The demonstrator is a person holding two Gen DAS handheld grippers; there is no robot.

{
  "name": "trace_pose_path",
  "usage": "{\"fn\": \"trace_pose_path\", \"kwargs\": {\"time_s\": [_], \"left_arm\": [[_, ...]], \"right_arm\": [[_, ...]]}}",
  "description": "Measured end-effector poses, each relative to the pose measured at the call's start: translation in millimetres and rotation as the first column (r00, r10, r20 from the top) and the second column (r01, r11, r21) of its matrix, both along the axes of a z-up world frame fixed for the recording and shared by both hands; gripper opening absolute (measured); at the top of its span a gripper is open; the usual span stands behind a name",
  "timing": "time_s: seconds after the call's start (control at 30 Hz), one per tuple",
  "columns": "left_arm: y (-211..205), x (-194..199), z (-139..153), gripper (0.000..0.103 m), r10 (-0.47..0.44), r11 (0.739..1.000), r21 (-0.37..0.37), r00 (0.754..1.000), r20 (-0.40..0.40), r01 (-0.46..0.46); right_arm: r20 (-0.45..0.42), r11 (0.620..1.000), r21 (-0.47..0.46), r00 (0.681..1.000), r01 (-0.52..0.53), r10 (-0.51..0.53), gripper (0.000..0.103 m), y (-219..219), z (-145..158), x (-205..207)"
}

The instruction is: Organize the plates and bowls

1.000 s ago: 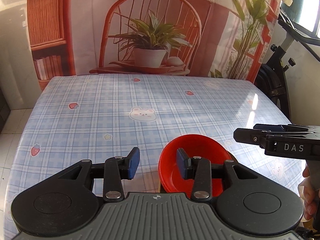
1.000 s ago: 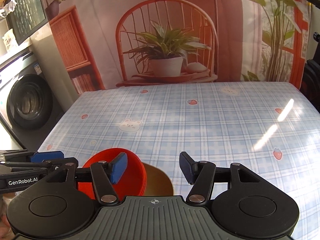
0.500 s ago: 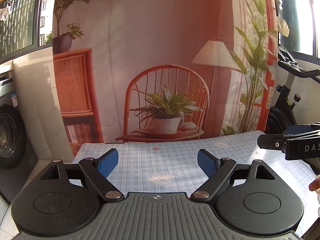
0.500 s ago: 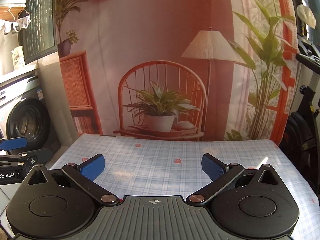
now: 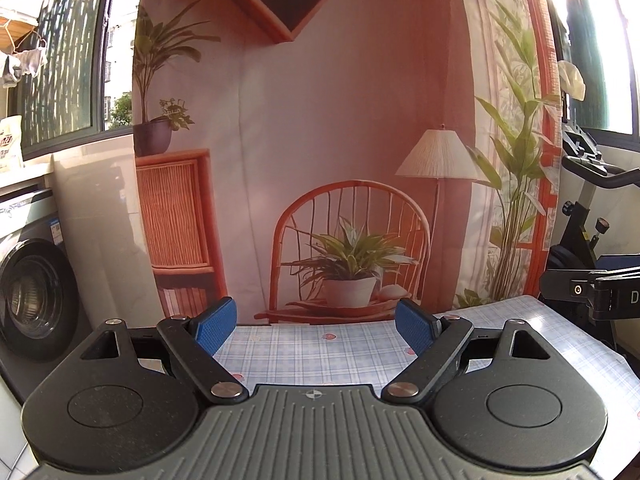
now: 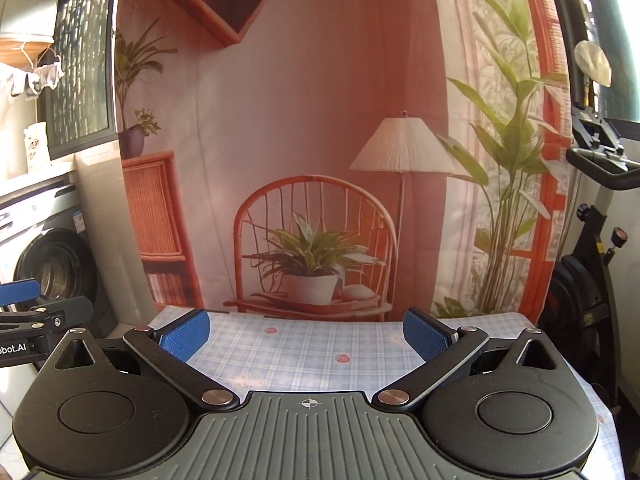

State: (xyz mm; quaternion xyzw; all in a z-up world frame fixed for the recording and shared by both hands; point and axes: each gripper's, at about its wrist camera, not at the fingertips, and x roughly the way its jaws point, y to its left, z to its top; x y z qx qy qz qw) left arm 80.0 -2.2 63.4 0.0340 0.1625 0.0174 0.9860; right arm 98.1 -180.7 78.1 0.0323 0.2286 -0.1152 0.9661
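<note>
No plate or bowl shows in either view now. My left gripper is wide open and empty, raised and pointing level at the backdrop over the far part of the checked tablecloth. My right gripper is also wide open and empty, held at about the same height over the tablecloth. The right gripper's side shows at the right edge of the left wrist view. The left gripper's side shows at the left edge of the right wrist view.
A printed backdrop with a chair, plant and lamp hangs behind the table. A washing machine stands to the left. An exercise bike stands to the right of the table.
Both grippers have tilted up and risen from the red and brown dishes, which have dropped out of view. Both have opened wider.
</note>
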Motion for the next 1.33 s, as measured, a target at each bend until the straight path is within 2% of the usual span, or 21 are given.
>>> {"fn": "trace_pose_path", "kwargs": {"time_s": [0.47, 1.23, 1.33], "left_arm": [[-1.1, -13.1, 10.5, 0.088, 0.009, 1.0, 0.007, 0.999, 0.031, -0.01], [7.6, -1.4, 8.0, 0.088, -0.002, 1.0, -0.022, 1.0, -0.004, 0.002], [13.2, -0.4, 6.9, 0.088, -0.007, 0.999, -0.054, 1.0, -0.013, 0.006]], "right_arm": [[0.036, 1.0, 0.011, 0.999, 0.025, -0.025, 0.103, -3.2, 11.0, -17.1], [0.028, 0.999, 0.034, 0.999, 0.03, -0.031, 0.103, -6.4, 5.0, -16.7], [0.023, 0.999, 0.033, 0.999, 0.027, -0.028, 0.103, -5.6, 3.7, -16.0]]}}
